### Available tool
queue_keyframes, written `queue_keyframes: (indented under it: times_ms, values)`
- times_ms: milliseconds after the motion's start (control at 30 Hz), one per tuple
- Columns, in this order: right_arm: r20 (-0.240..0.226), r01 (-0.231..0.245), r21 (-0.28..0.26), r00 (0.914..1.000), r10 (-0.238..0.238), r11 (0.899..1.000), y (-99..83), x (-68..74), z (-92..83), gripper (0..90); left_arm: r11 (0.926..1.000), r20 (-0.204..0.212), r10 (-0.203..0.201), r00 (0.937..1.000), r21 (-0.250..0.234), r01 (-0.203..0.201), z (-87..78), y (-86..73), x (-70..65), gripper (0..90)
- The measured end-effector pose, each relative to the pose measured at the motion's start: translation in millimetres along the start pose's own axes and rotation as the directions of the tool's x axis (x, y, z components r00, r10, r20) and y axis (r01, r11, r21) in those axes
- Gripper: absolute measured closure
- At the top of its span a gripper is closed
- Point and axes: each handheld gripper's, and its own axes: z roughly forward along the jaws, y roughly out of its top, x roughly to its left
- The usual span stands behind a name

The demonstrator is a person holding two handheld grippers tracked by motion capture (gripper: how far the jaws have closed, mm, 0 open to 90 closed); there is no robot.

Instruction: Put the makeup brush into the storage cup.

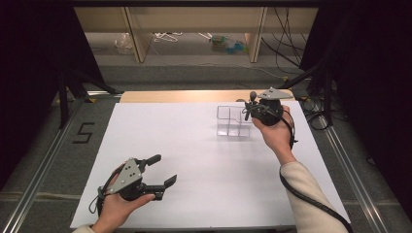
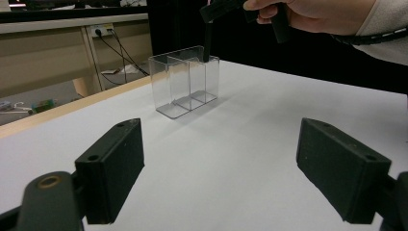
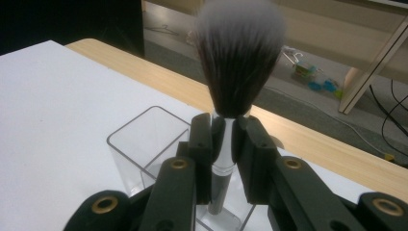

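Note:
A makeup brush [image 3: 238,62] with dark, white-tipped bristles stands upright, bristles up, and my right gripper [image 3: 225,144] is shut on its silver ferrule. Its black handle [image 2: 208,41] points down into the back of a clear acrylic organizer [image 1: 233,121] with several compartments, which stands on the white table at the far right. From above, the right gripper [image 1: 250,109] hovers at the organizer's right end. My left gripper [image 1: 163,170] rests low at the near left with its jaws wide apart and nothing between them. It faces the organizer [image 2: 185,79] across the bare table.
The white tabletop [image 1: 194,160] ends in a wooden strip [image 1: 194,95] at the far edge. Beyond it are shelf legs [image 1: 136,34], cables and small clutter on the floor. Metal rails run along both sides, and a "5" mark [image 1: 83,132] is on the floor at left.

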Motion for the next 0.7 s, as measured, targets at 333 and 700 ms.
queue_keyframes:
  times_ms: [333,700]
  values:
    - [0.009,-0.006,0.001,0.9999,0.006,1.0,-2.1,-0.8,2.1,77.7,1.0,-0.004,0.001,1.0,0.009,-0.001,-0.6,0.3,-0.2,16.9]
    - [0.017,-0.001,0.004,0.9999,0.001,1.0,-4.4,-3.1,3.1,77.7,1.0,-0.003,-0.001,1.0,0.005,0.001,-0.2,0.1,-0.3,16.9]
